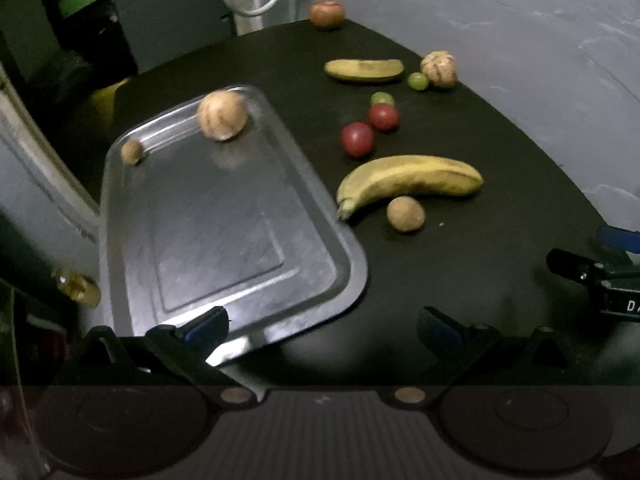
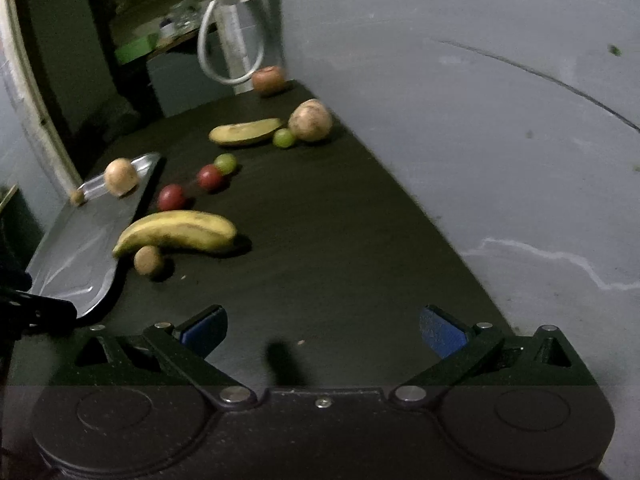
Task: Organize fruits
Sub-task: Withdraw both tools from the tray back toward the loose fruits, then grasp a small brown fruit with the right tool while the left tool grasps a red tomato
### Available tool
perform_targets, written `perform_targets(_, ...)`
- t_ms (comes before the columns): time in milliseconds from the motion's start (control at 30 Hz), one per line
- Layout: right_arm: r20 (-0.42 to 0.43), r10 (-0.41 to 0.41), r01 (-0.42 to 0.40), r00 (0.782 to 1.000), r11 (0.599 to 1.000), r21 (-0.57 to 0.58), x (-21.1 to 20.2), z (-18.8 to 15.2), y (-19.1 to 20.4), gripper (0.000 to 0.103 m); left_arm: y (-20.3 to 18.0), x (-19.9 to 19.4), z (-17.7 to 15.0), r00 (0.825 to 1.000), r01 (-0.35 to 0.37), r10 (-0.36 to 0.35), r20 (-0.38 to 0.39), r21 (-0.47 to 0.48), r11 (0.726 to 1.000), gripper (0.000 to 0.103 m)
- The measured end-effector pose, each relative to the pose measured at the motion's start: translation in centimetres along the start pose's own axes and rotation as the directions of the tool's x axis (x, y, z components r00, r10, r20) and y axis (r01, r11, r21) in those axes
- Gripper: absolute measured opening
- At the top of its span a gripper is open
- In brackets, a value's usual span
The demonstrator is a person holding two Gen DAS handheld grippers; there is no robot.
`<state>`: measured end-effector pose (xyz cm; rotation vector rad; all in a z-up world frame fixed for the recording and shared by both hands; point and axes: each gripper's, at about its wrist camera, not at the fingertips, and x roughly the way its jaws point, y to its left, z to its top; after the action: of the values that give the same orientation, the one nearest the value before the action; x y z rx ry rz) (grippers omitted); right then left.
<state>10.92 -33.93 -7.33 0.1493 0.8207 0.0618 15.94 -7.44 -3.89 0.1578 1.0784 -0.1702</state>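
A steel tray lies on the black table and holds a big tan round fruit and a small brown one at its far end. On the table lie a yellow banana, a small brown fruit, two red fruits, two green ones, a second banana, a tan fruit and a reddish apple. My left gripper is open and empty over the tray's near corner. My right gripper is open and empty above bare table.
The black table ends at a grey wall on the right and at its far edge, where a white cable loop hangs. The right gripper's fingers show at the right edge of the left wrist view.
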Motion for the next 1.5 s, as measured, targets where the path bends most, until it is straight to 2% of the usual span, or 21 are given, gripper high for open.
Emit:
perform_targets(233,0.03,-0.023,0.022,0.999,0.999,0.046,0.3,0.4,-0.4,0.102,-0.4,0.3,2.2,1.0,0.013,-0.014,0.028,0.027,1.0,0.102)
perform_targets(467,0.02,0.002,-0.003,1.0,0.999,0.041,1.2,0.7,0.5,0.102,-0.3,0.9,4.7,0.998,0.018,-0.024,0.063,0.095,0.995,0.102)
perform_targets(700,0.004,0.072,-0.072,0.997,0.997,0.011,1.9,0.5,2.3,0.102,0.7,2.0,7.1,0.997,0.021,-0.028,0.071,0.1,0.995,0.102)
perform_targets(900,-0.009,0.175,-0.175,0.985,0.983,-0.052,2.3,0.4,4.7,0.102,1.8,3.3,9.3,0.996,0.047,-0.051,0.074,0.062,0.997,0.102)
perform_targets(1133,-0.037,0.249,-0.252,0.968,0.958,-0.141,3.9,0.6,8.1,0.087,2.3,5.2,11.5,0.994,0.078,-0.08,0.08,0.036,0.996,0.102)
perform_targets(1233,-0.039,0.259,-0.262,0.965,0.954,-0.147,4.7,0.9,9.1,0.079,2.1,6.1,12.1,0.992,0.098,-0.101,0.074,0.04,0.994,0.102)
perform_targets(1367,-0.035,0.271,-0.273,0.962,0.951,-0.144,5.4,1.2,10.2,0.072,1.7,7.3,12.6,0.991,0.114,-0.118,0.057,0.068,0.991,0.101)
perform_targets(1500,-0.039,0.275,-0.278,0.961,0.949,-0.146,5.9,1.4,10.9,0.066,1.7,8.2,13.0,0.989,0.137,-0.139,0.041,0.052,0.989,0.097)
